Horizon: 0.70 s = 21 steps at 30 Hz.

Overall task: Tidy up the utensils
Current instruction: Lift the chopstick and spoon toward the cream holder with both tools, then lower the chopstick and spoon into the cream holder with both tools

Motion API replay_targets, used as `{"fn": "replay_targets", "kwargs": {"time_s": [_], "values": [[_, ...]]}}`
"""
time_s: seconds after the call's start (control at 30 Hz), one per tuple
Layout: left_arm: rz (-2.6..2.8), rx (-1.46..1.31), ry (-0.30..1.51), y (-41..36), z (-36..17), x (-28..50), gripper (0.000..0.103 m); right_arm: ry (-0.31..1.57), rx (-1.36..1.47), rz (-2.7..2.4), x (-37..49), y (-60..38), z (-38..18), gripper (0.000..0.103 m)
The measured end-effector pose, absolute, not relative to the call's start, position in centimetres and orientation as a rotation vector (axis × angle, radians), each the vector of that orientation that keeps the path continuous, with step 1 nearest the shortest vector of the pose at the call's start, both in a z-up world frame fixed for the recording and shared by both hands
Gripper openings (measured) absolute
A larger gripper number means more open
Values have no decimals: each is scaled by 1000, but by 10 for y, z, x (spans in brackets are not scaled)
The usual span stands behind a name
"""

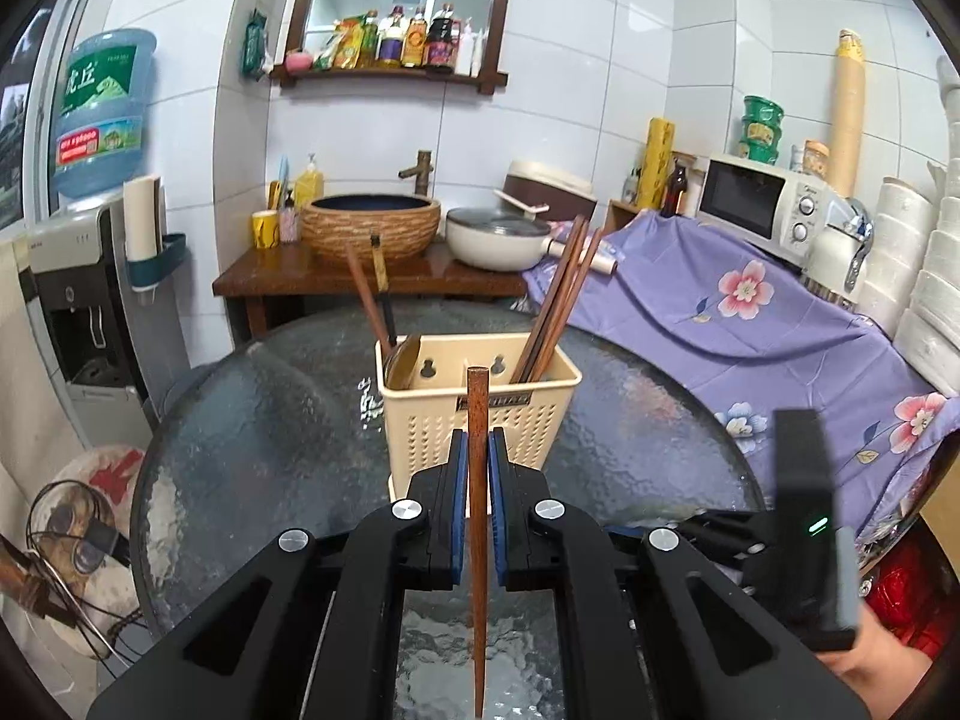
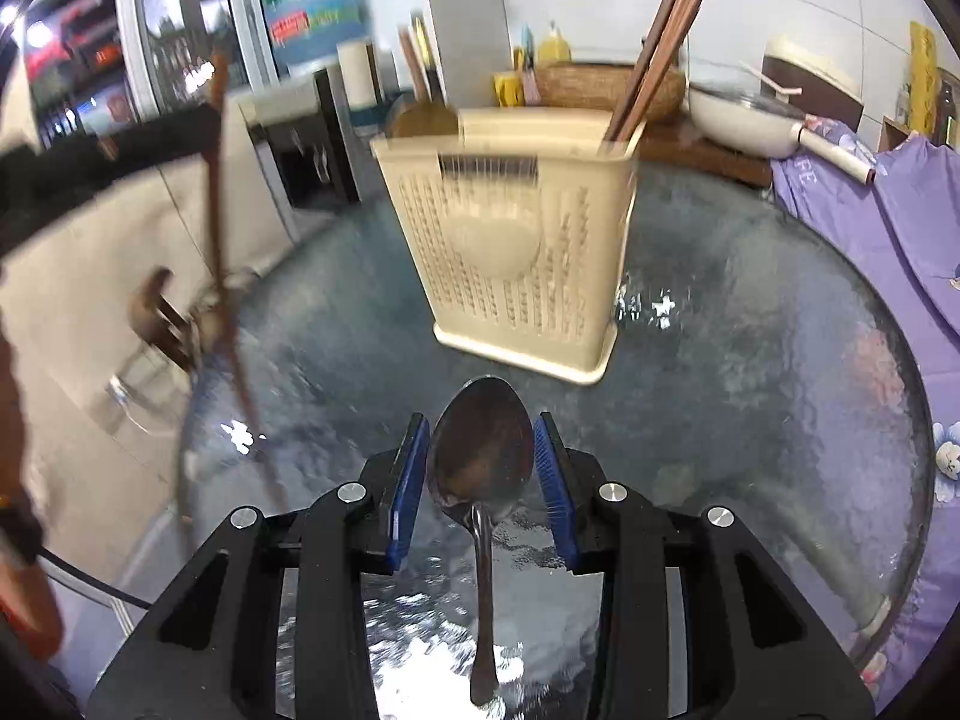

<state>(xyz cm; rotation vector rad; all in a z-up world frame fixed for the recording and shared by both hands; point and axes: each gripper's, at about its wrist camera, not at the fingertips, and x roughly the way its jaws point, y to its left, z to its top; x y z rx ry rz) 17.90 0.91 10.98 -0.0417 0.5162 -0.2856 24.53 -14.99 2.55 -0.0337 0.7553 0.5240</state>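
Now your left gripper (image 1: pixel 477 462) pinches one chopstick (image 1: pixel 478 516), your right gripper (image 2: pixel 482 450) clamps one spoon (image 2: pixel 483 456), both just before cream holder (image 1: pixel 480 396); holder keeps several chopsticks (image 1: pixel 558 312).

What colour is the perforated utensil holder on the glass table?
Cream-beige utensil holder, with a small dark label strip near its rim. Left wrist view shows it sharpest.

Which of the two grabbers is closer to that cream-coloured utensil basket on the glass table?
Hard to call; the left looks slightly nearer. The left gripper, clamping a chopstick, sits just before the basket. The right gripper, around a spoon, is a little short of it.
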Motion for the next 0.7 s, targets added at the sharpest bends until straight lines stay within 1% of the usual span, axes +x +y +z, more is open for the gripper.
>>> {"fn": "replay_targets", "kwargs": {"time_s": [0.1, 0.3, 0.43, 0.6, 0.7], "values": [[-289, -34, 504, 6, 116, 177, 7, 726, -13, 544, 238, -158, 45, 37], [-313, -20, 496, -6, 124, 177, 7, 704, 18, 560, 232, -165, 61, 36], [-330, -18, 479, -10, 138, 181, 7, 634, 38, 554, 232, -167, 82, 37], [-346, -18, 435, -14, 177, 192, 7, 527, 80, 530, 248, -170, 122, 37], [-341, -28, 405, -12, 211, 207, 7, 446, 95, 498, 262, -170, 152, 37]]}}
